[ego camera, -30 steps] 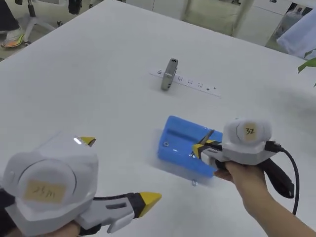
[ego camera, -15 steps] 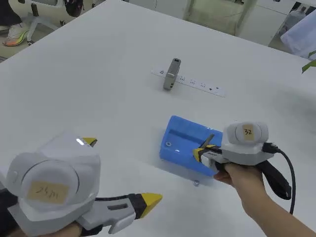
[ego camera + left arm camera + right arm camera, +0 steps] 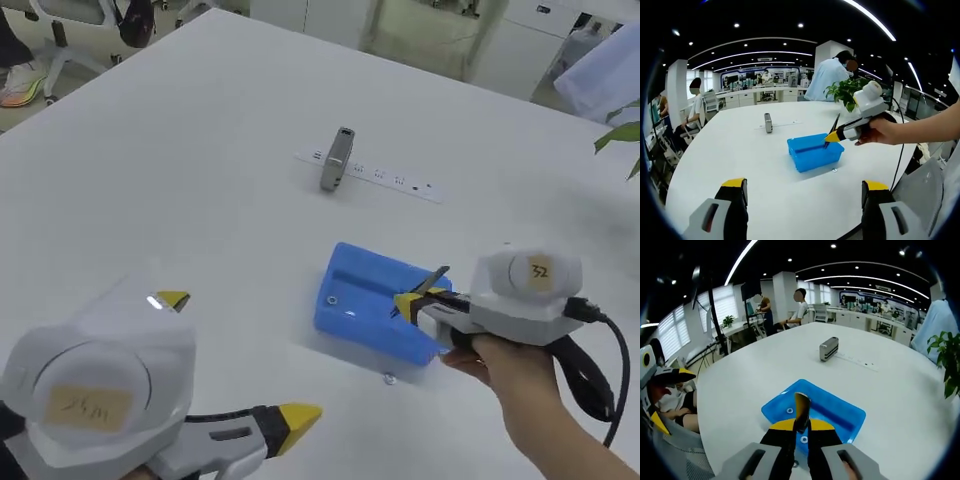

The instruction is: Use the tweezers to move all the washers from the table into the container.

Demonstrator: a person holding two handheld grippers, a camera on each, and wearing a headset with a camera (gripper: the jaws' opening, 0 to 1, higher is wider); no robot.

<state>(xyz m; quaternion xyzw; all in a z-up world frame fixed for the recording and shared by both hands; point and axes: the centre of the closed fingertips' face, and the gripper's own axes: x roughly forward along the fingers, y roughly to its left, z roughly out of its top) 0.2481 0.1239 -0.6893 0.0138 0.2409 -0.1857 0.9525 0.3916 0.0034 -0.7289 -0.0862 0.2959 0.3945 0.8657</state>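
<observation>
White tabletop (image 3: 200, 150) stretches wide and round through an open-plan office, with ceiling lights overhead, desks further back and a few people (image 3: 800, 307) standing or sitting by them. Near the middle of the table sits the blue container (image 3: 360, 335), a shallow open tray. The right gripper (image 3: 405, 305), held in a hand (image 3: 500, 360), hangs over the container's right side with its yellow-tipped jaws pressed together on the tweezers (image 3: 432, 280); in the right gripper view the tweezers stick out from between the jaws above the blue floor of the tray (whether the tips carry anything is too small to tell). Two washers (image 3: 789, 410) lie inside the container, one toward its left part and one closer to the jaws. Another washer (image 3: 389, 378) lies on the bare table just beside the container's near edge, below the right gripper. The left gripper (image 3: 236, 357) is low and close to the person, well apart from the container, its jaws spread wide with nothing between them; the left gripper view looks across the table at the tray and the other gripper. Beyond the container, toward the far side, a small grey metal block (image 3: 338, 158) stands on edge, touching or just beside a flat white power strip (image 3: 385, 177). A green leafy plant (image 3: 845, 92) stands at the table's far right edge.
</observation>
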